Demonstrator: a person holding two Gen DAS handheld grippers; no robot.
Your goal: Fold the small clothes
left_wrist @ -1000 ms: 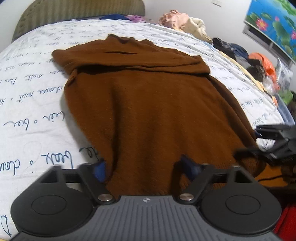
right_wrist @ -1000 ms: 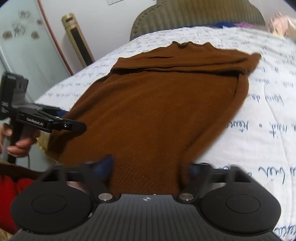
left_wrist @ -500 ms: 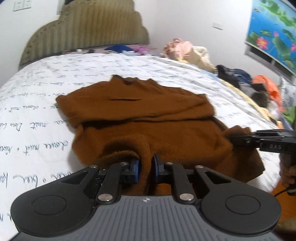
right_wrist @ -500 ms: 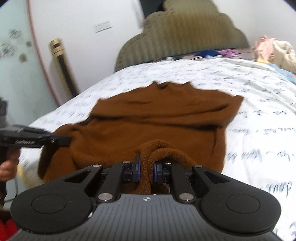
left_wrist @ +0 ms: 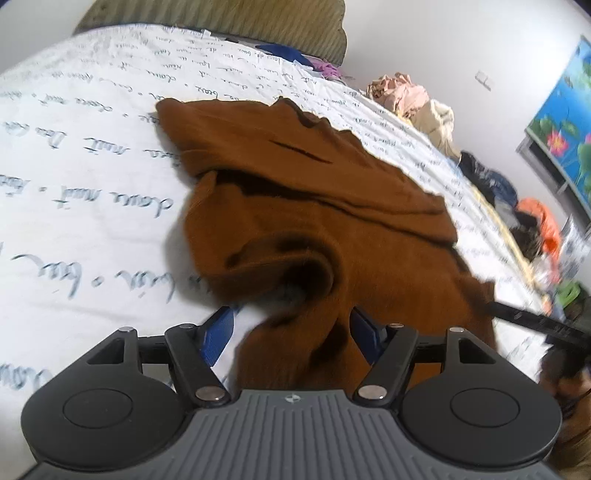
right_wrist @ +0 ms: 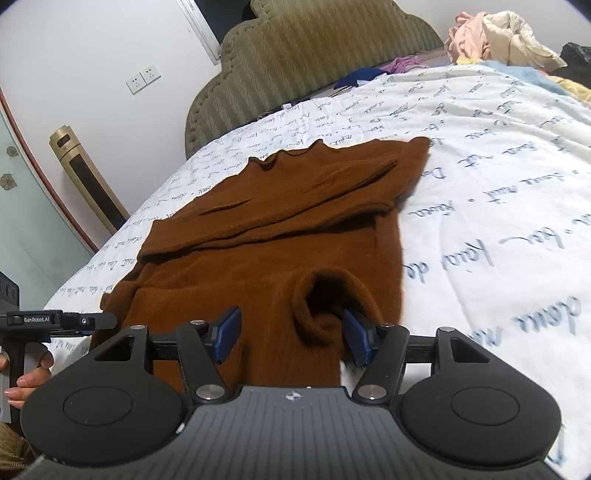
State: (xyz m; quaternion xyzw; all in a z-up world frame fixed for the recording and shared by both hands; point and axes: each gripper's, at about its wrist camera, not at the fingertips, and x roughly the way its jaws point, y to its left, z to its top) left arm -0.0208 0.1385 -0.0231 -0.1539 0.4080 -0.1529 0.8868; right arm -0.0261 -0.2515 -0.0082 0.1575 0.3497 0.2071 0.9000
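Item: brown knitted sweater, lying flat on a bed under a white quilted cover printed with dark handwriting; collar toward the ribbed olive headboard, hem toward the near edge of the bed. Sleeves folded across the chest in a band below the collar; the near hem bunched up into two rolled humps on top of the body panel. Long axis: headboard to near edge, in line with both cameras. Left gripper: blue-padded fingers spread wide, nothing pinched, one hem hump lying loose between and just ahead of them, the left pad over bare cover. Right gripper: fingers likewise spread apart, empty, the second rolled hump directly ahead between the pads. Each tool shows at the edge of the other's view, so the two stand side by side along the near edge, one at each hem corner, equally near the garment. Judgement: the hem fold is only partly laid; the humps would need carrying further toward the collar, and straight ahead along the long axis is the direction that matters. Risk: the loose knit may slump back unevenly. Other items: heap of pale and pink clothing at the far right corner; gold column appliance against the wall.
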